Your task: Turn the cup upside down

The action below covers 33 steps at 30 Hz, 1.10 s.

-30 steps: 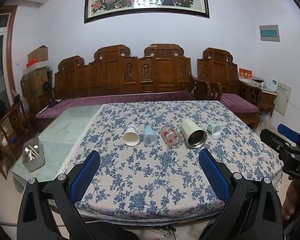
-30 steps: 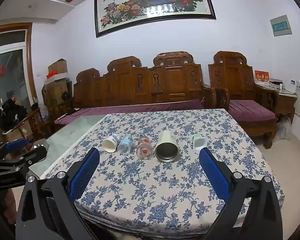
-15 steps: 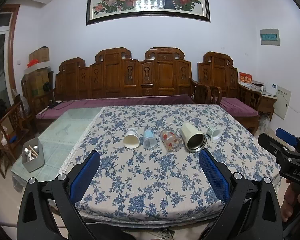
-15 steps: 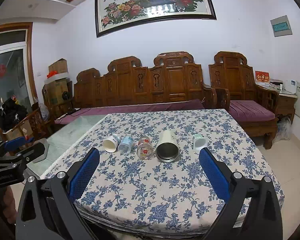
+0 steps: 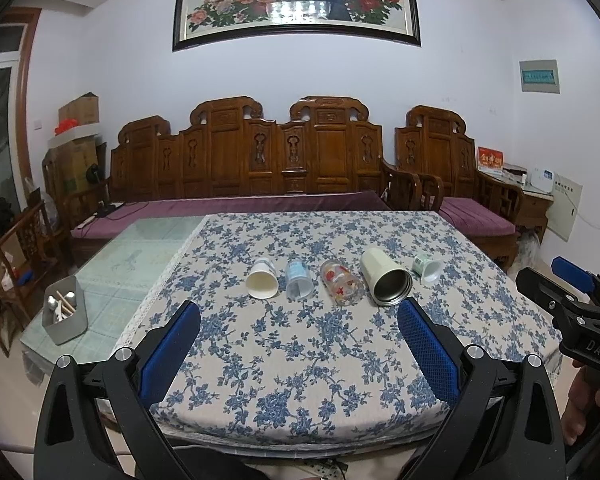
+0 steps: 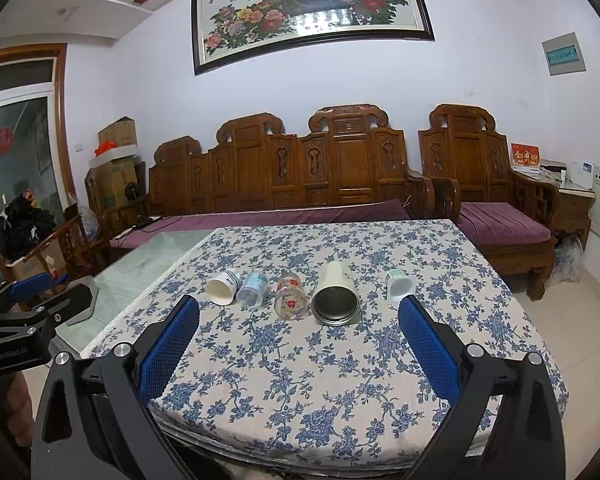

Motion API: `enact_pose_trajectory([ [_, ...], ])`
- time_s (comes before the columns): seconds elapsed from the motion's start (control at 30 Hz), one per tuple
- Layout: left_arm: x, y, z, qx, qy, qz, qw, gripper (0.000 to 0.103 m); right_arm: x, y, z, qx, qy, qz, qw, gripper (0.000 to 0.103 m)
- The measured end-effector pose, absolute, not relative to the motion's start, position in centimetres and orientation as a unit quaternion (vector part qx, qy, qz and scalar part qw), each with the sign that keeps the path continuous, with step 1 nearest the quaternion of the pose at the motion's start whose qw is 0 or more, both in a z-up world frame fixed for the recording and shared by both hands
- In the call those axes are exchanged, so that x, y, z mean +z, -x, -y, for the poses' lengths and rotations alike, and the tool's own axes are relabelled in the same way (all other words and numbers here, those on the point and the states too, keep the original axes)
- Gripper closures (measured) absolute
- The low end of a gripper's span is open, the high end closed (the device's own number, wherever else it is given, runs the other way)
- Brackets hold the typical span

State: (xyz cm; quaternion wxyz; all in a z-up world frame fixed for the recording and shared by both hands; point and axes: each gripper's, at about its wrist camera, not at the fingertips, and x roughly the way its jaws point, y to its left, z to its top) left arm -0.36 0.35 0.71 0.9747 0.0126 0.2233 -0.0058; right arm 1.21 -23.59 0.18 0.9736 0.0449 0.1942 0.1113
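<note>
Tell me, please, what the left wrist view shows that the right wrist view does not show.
Only the left wrist view shows the grey utensil box on the glass table and the right gripper at its right edge. Only the right wrist view shows the window and the left gripper at its left edge. Both show five cups lying on their sides in a row on the floral tablecloth, including the large cream cup with a metal interior, and each camera's own gripper open.

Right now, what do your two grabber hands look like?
Both match: the left gripper and the right gripper have black plastic frames with silver bolts and two long fingers lined with bright blue textured pads. From the left camera, the right gripper's side shows white letters "DAS". A bare hand holds it below.
</note>
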Motion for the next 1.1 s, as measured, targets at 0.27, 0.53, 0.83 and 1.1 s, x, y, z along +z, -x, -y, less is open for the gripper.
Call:
enact_pose_trajectory([
  [0.27,0.78,0.21,-0.14,-0.007,-0.013,-0.223,0.975,0.008,-0.07,-1.22,23.32,0.112,-0.045,-0.194,0.974,0.003],
  [0.53,0.72,0.32,-0.18,-0.006,-0.013,-0.222,0.975,0.008,0.07,-1.20,23.35,0.112,-0.045,-0.194,0.974,0.003],
  [0.83,0.79,0.15,0.10,-0.007,-0.012,-0.221,0.975,0.008,0.04,-1.16,23.40,0.112,-0.045,-0.193,0.974,0.003],
  [1.1,0.82,0.15,0.35,-0.008,-0.012,-0.221,0.975,0.008,-0.04,-1.13,23.33,0.112,-0.045,-0.193,0.974,0.003],
])
